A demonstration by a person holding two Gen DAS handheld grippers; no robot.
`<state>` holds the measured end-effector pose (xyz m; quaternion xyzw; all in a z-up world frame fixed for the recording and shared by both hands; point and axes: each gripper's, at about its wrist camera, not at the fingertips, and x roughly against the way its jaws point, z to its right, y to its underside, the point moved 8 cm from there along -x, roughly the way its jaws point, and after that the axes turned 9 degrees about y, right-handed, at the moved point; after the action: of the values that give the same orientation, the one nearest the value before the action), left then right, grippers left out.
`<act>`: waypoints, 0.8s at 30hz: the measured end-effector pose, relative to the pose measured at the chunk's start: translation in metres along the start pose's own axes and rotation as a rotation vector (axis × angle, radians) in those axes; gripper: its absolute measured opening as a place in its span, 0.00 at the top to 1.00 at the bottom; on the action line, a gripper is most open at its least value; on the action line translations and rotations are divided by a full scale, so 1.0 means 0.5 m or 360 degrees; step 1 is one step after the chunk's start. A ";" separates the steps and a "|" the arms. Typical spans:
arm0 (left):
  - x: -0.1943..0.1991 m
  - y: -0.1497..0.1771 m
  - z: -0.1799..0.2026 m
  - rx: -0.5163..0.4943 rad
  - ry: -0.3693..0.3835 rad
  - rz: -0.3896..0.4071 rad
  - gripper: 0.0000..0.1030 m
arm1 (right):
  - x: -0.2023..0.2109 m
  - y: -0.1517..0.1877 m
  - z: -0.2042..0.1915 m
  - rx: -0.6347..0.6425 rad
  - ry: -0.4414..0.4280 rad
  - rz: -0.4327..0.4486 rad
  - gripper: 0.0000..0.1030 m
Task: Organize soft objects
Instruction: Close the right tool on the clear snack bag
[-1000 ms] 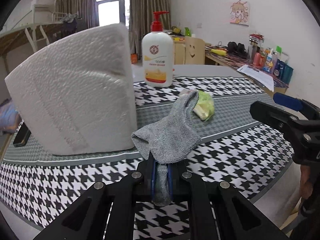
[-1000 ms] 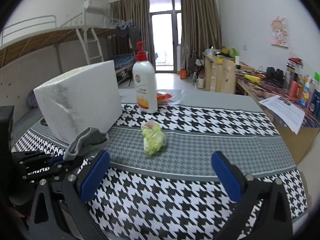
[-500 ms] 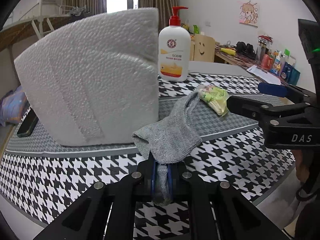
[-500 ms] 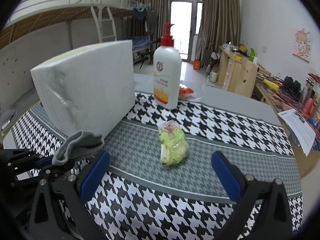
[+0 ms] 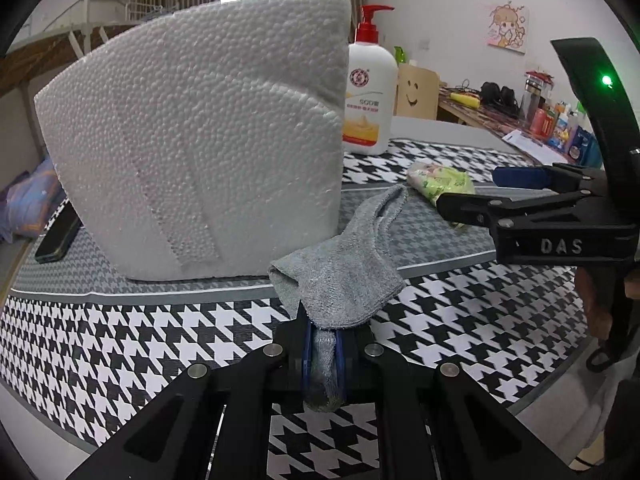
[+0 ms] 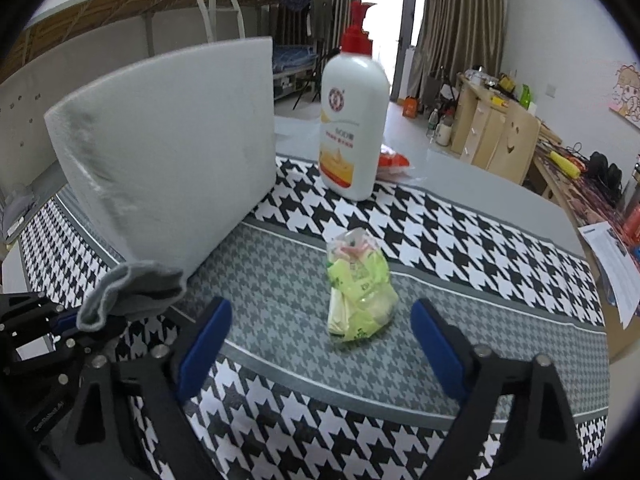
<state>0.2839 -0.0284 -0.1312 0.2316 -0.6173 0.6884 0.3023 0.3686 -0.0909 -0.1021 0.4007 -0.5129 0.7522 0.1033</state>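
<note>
Sock pinched; right gripper spread.

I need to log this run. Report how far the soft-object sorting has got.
Nothing looks put away yet. In hand: the left claw is shut on the fuzzy grey sock, held above the houndstooth tablecloth. The open right claw frames the crinkled green plastic packet, not yet gripped. Left: grasping that packet and placing both.

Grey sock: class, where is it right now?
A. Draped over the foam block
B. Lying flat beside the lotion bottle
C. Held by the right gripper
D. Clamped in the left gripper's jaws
D: the grey sock is pinched between the shut jaws of the left gripper; the right gripper is open, holding nothing.
</note>
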 end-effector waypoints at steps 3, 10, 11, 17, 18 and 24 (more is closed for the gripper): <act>-0.005 0.000 -0.004 0.0008 -0.0005 -0.0010 0.90 | -0.014 0.000 0.003 0.0002 0.0012 -0.0028 0.14; -0.024 0.003 -0.011 0.0016 -0.0012 -0.0045 0.90 | -0.048 -0.009 0.016 -0.0001 0.0028 -0.0091 0.17; -0.028 0.004 -0.011 0.0017 -0.0014 -0.0053 0.90 | -0.051 -0.010 0.017 0.0002 0.0029 -0.0096 0.17; -0.036 0.009 -0.013 0.0011 -0.0017 -0.0059 0.90 | -0.079 -0.004 0.021 -0.0014 0.0017 -0.0153 0.26; -0.037 0.008 -0.014 0.0014 -0.0013 -0.0061 0.90 | -0.083 -0.001 0.024 -0.0026 0.0012 -0.0162 0.28; -0.038 0.008 -0.016 0.0010 -0.0020 -0.0064 0.90 | -0.104 0.007 0.030 -0.0054 -0.0026 -0.0200 0.42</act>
<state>0.2951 -0.0230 -0.1485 0.2492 -0.6122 0.6827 0.3114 0.4081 -0.0922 -0.1389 0.4364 -0.5003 0.7321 0.1528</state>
